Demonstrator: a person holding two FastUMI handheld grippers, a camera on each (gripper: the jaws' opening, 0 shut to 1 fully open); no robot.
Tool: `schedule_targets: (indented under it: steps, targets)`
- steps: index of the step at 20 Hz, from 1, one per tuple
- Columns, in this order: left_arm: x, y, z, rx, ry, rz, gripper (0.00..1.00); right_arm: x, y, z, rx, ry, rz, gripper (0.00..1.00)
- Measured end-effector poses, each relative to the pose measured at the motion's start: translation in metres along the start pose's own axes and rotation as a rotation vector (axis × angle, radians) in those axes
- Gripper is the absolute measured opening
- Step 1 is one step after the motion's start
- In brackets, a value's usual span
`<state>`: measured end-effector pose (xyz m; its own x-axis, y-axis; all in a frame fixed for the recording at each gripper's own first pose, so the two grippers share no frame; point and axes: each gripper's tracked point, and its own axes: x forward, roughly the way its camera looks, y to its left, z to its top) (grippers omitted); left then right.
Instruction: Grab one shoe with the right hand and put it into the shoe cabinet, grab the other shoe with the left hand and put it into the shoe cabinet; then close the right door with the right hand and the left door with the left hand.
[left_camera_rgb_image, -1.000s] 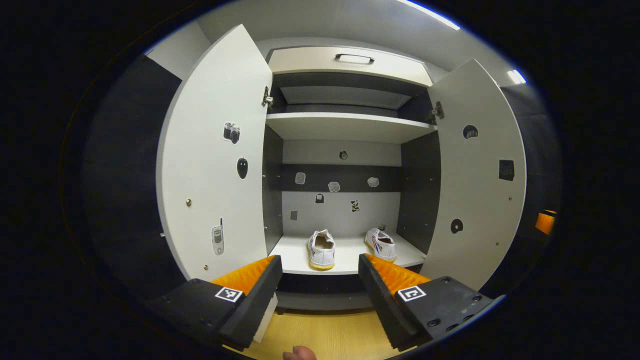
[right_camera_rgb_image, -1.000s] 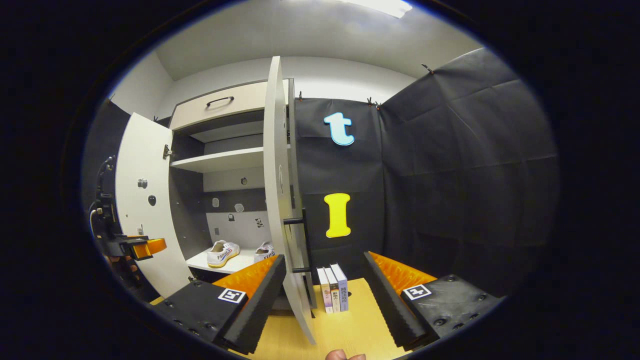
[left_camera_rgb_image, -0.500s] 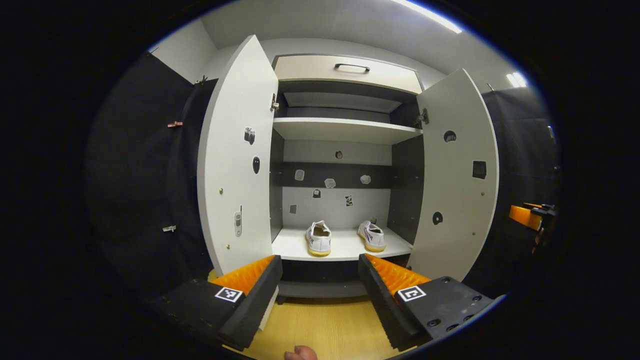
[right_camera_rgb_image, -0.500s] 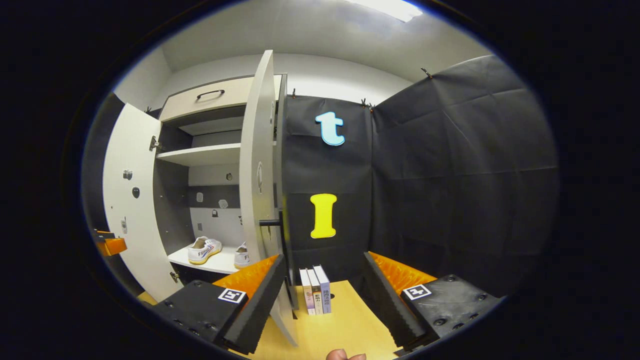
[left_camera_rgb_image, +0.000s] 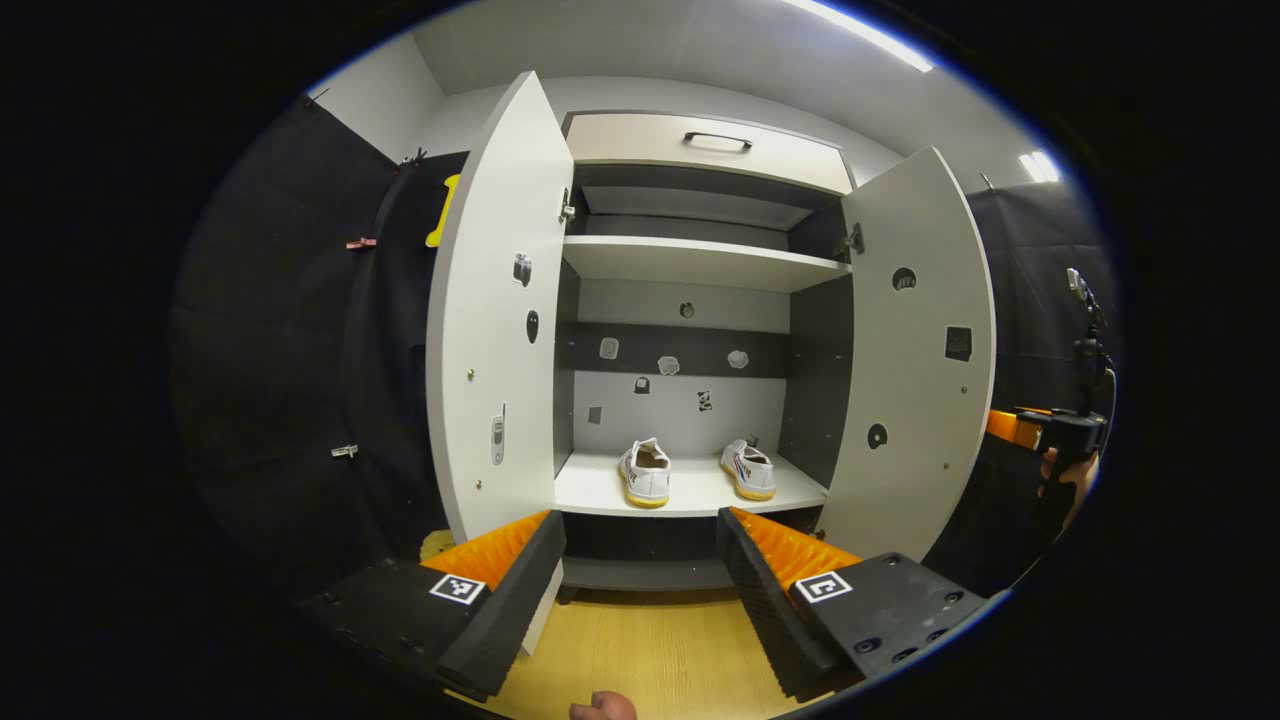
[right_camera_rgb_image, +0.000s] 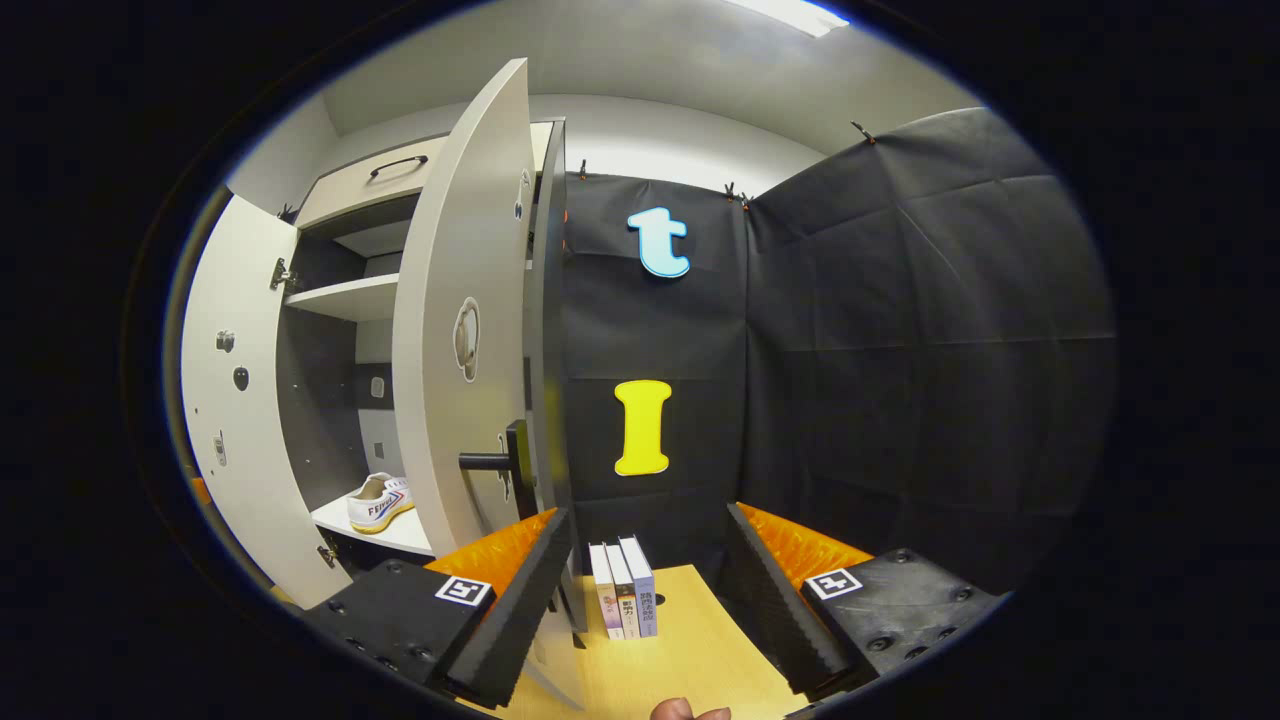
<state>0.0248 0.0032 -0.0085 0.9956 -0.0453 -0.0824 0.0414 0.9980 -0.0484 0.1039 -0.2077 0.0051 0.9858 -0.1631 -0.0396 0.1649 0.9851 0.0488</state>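
In the left gripper view we see the left gripper (left_camera_rgb_image: 640, 570) nearest to us, its two fingers spread wide with nothing between them, held above the wooden floor (left_camera_rgb_image: 650, 660) in front of the shoe cabinet (left_camera_rgb_image: 700, 260). A fingertip of the holding hand (left_camera_rgb_image: 602, 708) peeks in at the bottom edge. Beyond the fingers both cabinet doors stand open: the left door (left_camera_rgb_image: 495, 310) and the right door (left_camera_rgb_image: 920, 360) swing outward on either side of the opening. On the bottom shelf (left_camera_rgb_image: 600, 490) we find the two white sneakers apart from each other, the left shoe (left_camera_rgb_image: 645, 472) with its heel toward us and the right shoe (left_camera_rgb_image: 750, 470) angled beside it, close to the right wall. Small stickers dot the back panel and the doors. Above sit an upper shelf (left_camera_rgb_image: 700, 262) and a drawer with a dark handle (left_camera_rgb_image: 717, 138). At the far right edge we glimpse the other gripper in a person's hand.

In the right gripper view the right gripper (right_camera_rgb_image: 645, 580) is likewise wide open and holds nothing. Just past its fingers three books (right_camera_rgb_image: 622, 600) stand upright on the floor against the black cloth. To the left, the right door (right_camera_rgb_image: 460, 320) shows nearly edge-on with its dark bar handle (right_camera_rgb_image: 495, 461) sticking out, near the left finger; we cannot tell whether they touch. Behind the door one shoe (right_camera_rgb_image: 380, 502) lies on the bottom shelf.
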Motion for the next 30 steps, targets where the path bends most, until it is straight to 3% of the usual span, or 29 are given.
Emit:
schedule_targets:
  steps: [15, 19, 30]
  targets:
    - [-0.013, 0.063, 0.001, -0.001, -0.005, 0.085, 0.96, -0.011, 0.032, -0.001, 0.009, -0.022, -0.037, 0.95]
    - [-0.018, 0.086, 0.003, -0.001, -0.012, 0.122, 0.96, -0.017, 0.066, -0.004, 0.021, -0.035, 0.012, 0.98]
    - [-0.032, 0.159, 0.016, 0.011, -0.040, 0.232, 0.96, -0.022, 0.194, -0.017, 0.043, -0.007, 0.248, 0.98]
